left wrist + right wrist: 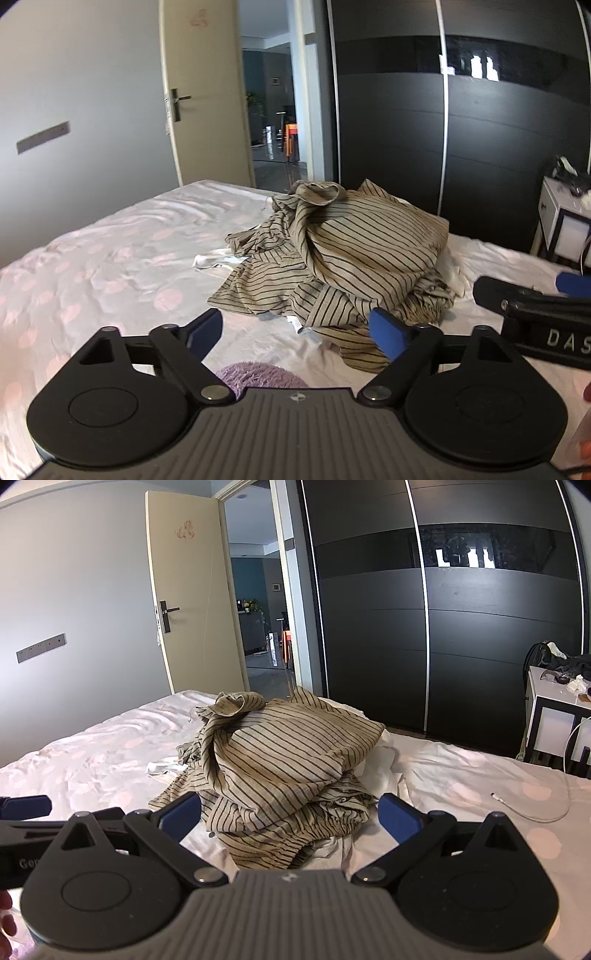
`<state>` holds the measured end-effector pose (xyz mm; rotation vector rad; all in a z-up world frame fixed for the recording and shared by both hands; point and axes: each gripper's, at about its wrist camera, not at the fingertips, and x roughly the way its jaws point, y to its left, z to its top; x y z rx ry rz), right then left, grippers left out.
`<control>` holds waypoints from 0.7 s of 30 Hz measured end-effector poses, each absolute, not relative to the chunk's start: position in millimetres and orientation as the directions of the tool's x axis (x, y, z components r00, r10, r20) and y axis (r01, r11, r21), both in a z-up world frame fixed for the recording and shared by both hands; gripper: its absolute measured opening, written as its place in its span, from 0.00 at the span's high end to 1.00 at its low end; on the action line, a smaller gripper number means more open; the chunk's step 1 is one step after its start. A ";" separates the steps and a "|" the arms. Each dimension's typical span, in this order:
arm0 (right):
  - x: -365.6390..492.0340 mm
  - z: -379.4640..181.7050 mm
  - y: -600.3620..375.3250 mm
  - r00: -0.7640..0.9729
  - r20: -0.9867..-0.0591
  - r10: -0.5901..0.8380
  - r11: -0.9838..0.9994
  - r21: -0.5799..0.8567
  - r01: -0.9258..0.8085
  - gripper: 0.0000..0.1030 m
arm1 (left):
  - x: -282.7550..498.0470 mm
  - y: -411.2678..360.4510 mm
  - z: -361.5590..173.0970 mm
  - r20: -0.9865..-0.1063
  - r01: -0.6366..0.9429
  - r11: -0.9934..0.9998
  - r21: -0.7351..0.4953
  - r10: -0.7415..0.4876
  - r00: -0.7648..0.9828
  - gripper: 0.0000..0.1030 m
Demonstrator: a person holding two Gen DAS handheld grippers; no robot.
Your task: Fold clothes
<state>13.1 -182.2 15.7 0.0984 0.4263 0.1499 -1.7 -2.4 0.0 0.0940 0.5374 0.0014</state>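
Striped tan clothes (343, 254) lie heaped mid-bed (92, 258), nothing visibly folded; left gripper (295, 332) and right gripper (290, 814) hover before them, jaws wide, empty; folding looks unstarted.

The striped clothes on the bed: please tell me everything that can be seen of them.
The striped clothes are a crumpled heap of thin beige fabric with narrow dark stripes. They lie unfolded near the middle of the bed, on its pale sheet with pink spots. A gathered edge shows at the near bottom, and bits of white cloth stick out from beneath. Both open grippers are just short of the heap; neither touches it.
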 end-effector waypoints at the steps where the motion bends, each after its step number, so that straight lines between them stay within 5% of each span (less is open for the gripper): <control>1: 12.8 15.4 -182.2 0.900 -0.404 0.165 0.984 0.127 -0.124 0.01 | -1.8 -1.8 -0.2 -0.513 0.025 0.996 0.084 0.022 0.858 0.18; 21: 13.1 5.8 -181.2 0.893 -0.419 0.166 0.985 0.119 -0.128 0.01 | -1.9 -0.4 -0.2 -0.525 0.021 0.994 0.110 0.040 0.850 0.18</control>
